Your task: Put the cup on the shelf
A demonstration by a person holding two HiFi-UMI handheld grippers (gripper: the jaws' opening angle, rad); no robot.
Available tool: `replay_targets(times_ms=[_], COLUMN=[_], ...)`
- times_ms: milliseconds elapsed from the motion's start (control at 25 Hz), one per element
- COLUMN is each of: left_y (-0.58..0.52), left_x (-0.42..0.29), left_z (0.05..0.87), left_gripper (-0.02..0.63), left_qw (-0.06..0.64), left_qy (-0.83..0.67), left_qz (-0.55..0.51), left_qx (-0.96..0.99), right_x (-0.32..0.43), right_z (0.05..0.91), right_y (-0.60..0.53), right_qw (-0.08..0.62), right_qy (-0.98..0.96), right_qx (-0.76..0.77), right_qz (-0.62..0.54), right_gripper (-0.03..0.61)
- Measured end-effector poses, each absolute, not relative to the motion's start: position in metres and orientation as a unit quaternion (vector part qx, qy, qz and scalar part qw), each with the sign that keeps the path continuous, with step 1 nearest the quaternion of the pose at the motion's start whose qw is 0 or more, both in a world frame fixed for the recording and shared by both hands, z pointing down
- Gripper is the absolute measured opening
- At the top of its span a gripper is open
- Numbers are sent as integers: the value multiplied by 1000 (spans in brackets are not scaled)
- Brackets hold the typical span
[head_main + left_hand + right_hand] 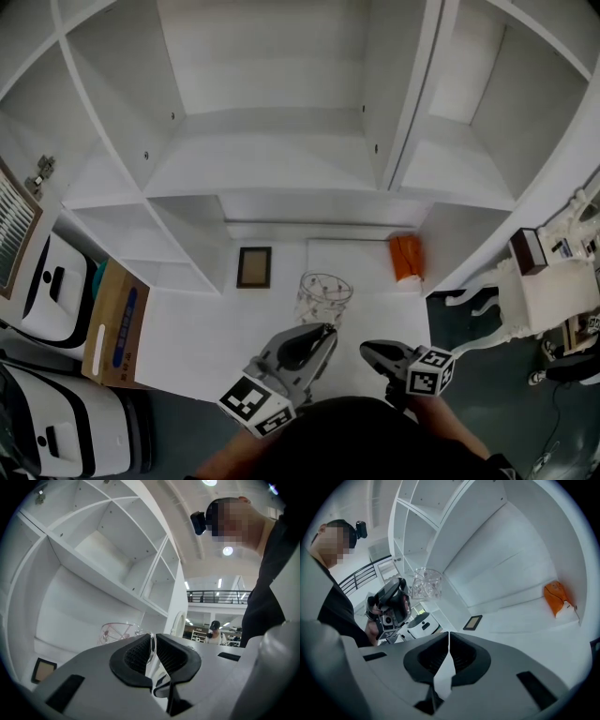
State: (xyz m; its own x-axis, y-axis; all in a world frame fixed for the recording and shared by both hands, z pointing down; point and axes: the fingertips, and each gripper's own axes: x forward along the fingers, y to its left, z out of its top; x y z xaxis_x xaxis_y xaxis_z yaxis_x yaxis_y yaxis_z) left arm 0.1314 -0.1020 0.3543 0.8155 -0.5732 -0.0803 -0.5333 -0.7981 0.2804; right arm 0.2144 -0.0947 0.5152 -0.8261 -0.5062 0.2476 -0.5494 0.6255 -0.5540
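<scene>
Between the pads (133, 656) of our left gripper (322, 330) sits the wall of the clear glass cup (323, 295), clamped. The cup hangs in front of the white shelf (262, 173), not on it. Right gripper (367, 349): jaws together, empty. We judge pickup done, placing left.

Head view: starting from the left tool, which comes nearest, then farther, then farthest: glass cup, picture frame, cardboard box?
1. The glass cup, gripped by the left tool itself.
2. The picture frame, lying flat, up and left.
3. The cardboard box, far left.
</scene>
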Motion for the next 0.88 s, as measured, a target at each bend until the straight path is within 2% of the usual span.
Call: replay_targets(times_ms=[480, 880], left_y=[-94, -88], left_x=[123, 111], left_z=[278, 211], left_gripper=[43, 43], left_qw=[71, 69], left_qy=[-285, -230], left_qz=[-104, -149], left_qx=[950, 959], right_x=[221, 222], right_z=[517, 524], right_y=[-101, -98], right_qw=[6, -4], right_qy=[-899, -893], right_qx=[293, 299], right_qz=[326, 337], right_gripper=[17, 17])
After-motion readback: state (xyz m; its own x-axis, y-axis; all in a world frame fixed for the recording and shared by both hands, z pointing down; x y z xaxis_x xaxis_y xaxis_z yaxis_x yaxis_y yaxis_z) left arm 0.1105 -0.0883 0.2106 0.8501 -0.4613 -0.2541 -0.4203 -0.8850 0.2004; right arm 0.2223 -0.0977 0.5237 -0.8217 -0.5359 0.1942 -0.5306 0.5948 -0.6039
